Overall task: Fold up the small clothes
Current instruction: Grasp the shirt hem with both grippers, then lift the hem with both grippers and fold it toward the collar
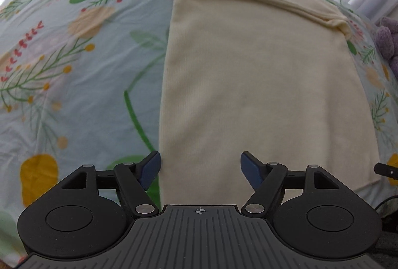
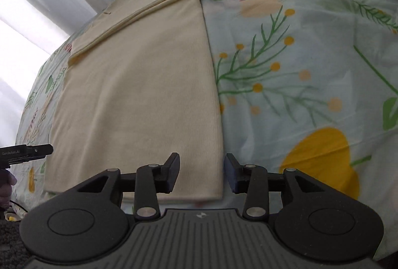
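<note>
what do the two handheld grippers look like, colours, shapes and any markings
Both are black, with a ribbed grey base, two round discs and silver pivot pins. The left gripper has blue finger pads and a small crosshair mark. The right gripper has darker pads. White lettering shows on the left one's side, seen from the right wrist.

The near hem of the cream garment (image 1: 261, 94) is hidden behind the left tool's (image 1: 200, 169) body at the bottom of the left wrist view. A purple plush thing (image 1: 386, 40) is cut off by the right edge. In the right wrist view, the left tool (image 2: 32, 150) is cut by the left edge, so its opening cannot be read there. The floral bedsheet (image 2: 311, 70) is blurred at lower right.
</note>
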A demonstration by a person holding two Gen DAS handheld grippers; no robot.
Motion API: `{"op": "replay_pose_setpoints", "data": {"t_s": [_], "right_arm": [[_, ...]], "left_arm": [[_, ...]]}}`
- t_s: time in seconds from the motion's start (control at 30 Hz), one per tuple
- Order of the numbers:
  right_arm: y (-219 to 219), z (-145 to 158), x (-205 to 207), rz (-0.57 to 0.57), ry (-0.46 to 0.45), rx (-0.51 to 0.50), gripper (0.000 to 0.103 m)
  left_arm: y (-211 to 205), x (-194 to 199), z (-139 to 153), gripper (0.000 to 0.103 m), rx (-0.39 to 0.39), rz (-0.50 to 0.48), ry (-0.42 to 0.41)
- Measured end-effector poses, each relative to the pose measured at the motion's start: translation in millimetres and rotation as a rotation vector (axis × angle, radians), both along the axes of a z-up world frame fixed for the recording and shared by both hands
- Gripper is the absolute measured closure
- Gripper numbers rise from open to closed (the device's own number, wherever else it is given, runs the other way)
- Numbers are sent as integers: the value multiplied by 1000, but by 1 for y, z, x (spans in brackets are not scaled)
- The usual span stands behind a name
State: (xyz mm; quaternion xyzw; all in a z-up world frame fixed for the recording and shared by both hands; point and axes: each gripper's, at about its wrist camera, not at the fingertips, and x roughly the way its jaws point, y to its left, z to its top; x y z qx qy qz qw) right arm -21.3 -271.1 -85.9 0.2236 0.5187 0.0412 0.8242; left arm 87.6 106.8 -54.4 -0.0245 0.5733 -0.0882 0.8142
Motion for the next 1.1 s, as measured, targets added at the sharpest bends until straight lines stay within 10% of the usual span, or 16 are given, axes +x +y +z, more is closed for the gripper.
{"op": "replay_pose_setpoints", "data": {"t_s": [0.4,0.77,1.1], "right_arm": [[3,1,-8,28,-23,44,65],[3,0,-1,16,-22,74,95],[-19,18,32,-92,-112,194,97]], "left_arm": [[26,-25,-3,50,-86,72,56],[31,-22,-3,94,-85,39,90],[36,9,54,95,-263,96,-150]]}}
